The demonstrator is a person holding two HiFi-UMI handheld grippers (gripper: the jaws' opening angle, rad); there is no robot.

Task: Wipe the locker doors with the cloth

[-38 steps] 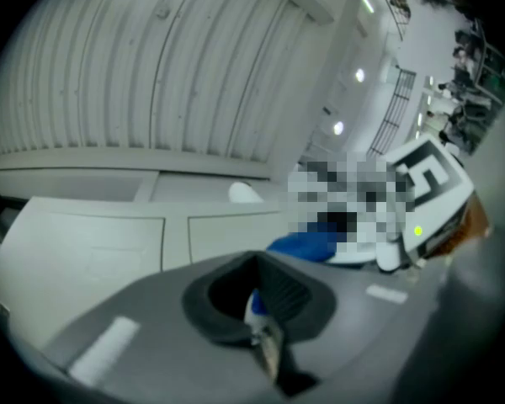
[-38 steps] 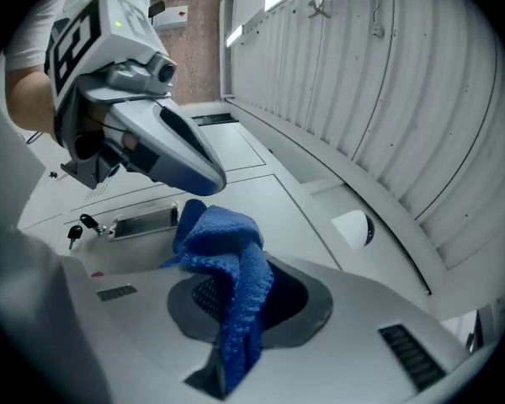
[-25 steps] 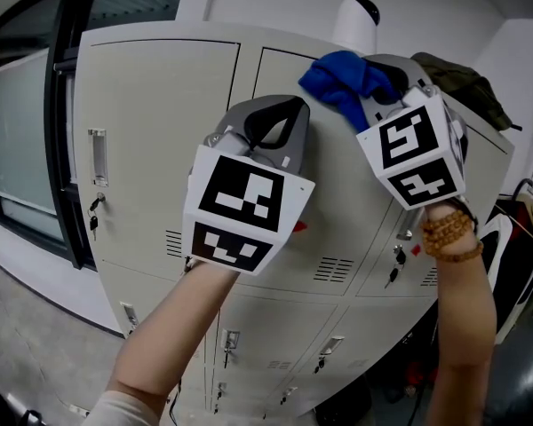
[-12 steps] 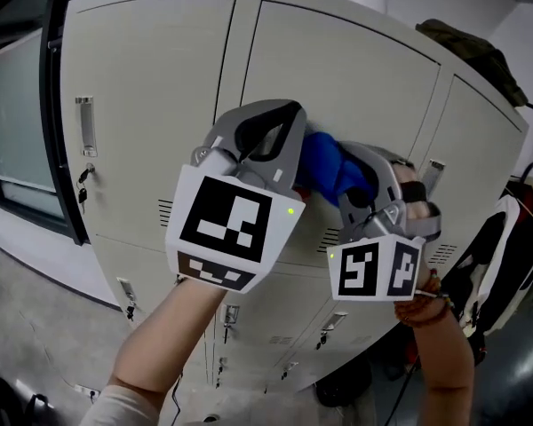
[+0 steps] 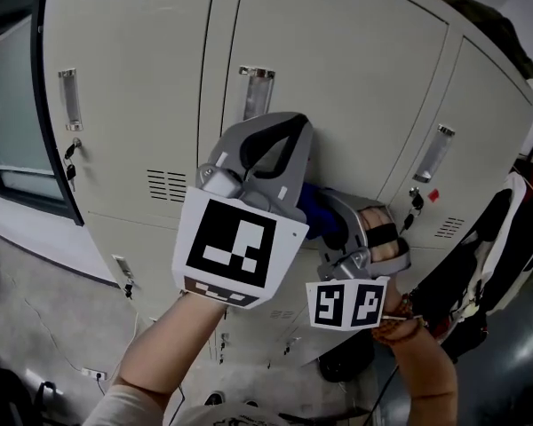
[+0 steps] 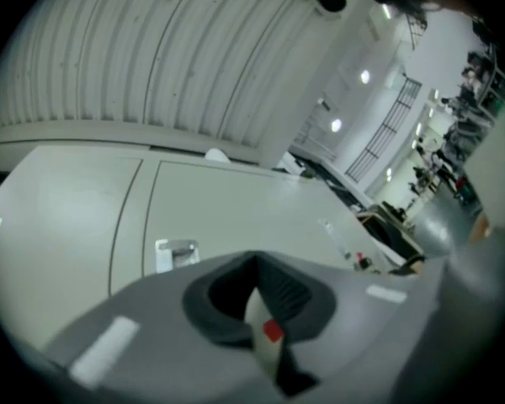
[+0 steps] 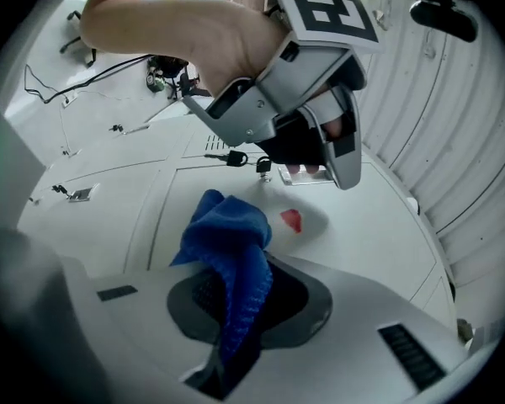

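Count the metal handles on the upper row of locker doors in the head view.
3: the left handle, the middle handle and the right handle. The lower row is partly blocked from view.

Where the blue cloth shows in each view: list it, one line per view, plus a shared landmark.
Head view: blue cloth centre, partly hidden behind the left gripper.
Left gripper view: not in it.
Right gripper view: low centre, pinched in the right gripper.
Shared landmark: the pale locker doors, in all three.
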